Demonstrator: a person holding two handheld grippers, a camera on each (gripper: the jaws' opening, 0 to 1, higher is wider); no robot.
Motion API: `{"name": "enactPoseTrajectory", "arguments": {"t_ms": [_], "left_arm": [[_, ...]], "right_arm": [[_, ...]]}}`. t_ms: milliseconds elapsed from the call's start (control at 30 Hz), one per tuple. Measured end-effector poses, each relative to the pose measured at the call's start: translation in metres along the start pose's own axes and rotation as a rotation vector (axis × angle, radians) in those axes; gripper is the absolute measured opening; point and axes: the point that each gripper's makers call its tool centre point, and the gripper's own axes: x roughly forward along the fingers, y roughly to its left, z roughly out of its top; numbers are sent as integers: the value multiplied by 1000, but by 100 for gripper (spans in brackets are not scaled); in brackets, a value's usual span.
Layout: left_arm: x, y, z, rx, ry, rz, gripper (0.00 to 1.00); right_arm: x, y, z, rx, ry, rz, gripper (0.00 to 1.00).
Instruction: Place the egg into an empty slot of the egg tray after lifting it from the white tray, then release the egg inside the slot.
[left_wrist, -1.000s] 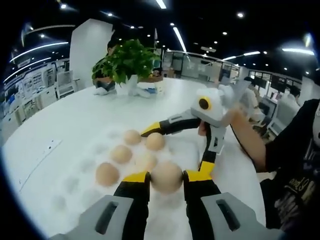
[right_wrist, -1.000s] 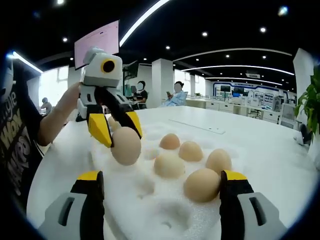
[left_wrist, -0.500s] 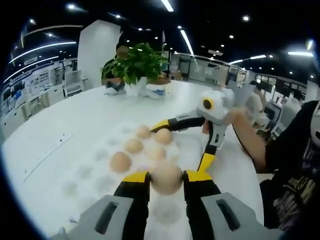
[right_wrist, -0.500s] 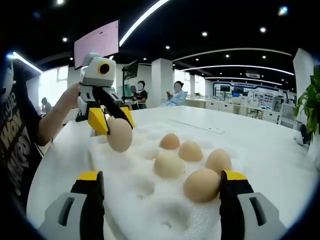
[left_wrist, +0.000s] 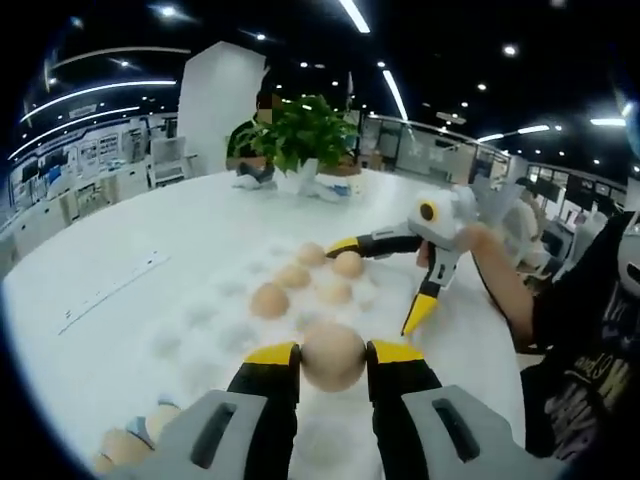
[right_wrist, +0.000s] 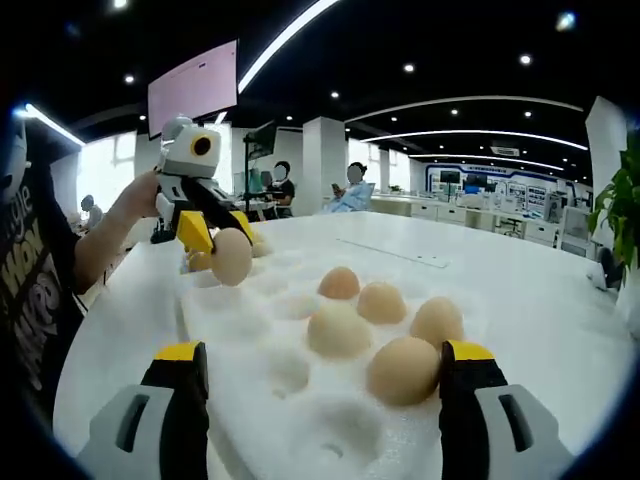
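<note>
egg: clamped between left gripper jaws, held up above the white foam egg tray; also seen in right gripper view
left gripper: closed on the egg
right gripper: jaws spread wide, nothing between them, low over the tray's near edge
egg tray: four eggs seated in slots
background: potted plant on white table

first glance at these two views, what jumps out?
The egg clamped between the yellow-tipped left tongs, held above the white egg tray; in the right gripper view it hangs over the tray's far left edge. Next, the five eggs clustered in the tray's slots, with the right tongs open wide around the tray's near end. Behind, a potted plant stands on the white table.
</note>
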Motion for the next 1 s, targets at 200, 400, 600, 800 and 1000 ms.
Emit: {"name": "enactPoseTrajectory", "arguments": {"t_ms": [200, 400, 600, 800, 1000], "left_arm": [[-11, 10, -4, -10, -3, 25, 26], [-19, 18, -7, -25, -8, 41, 26], [-14, 15, -16, -20, 24, 32, 26], [-22, 40, -10, -18, 15, 22, 26], [-6, 29, -16, 2, 45, 13, 28]], "right_arm": [[0, 0, 0, 0, 0, 0, 100], [0, 0, 0, 0, 0, -1, 100], [0, 3, 0, 0, 0, -1, 100], [-1, 4, 0, 0, -1, -1, 100], [-1, 6, 0, 0, 0, -2, 100]]}}
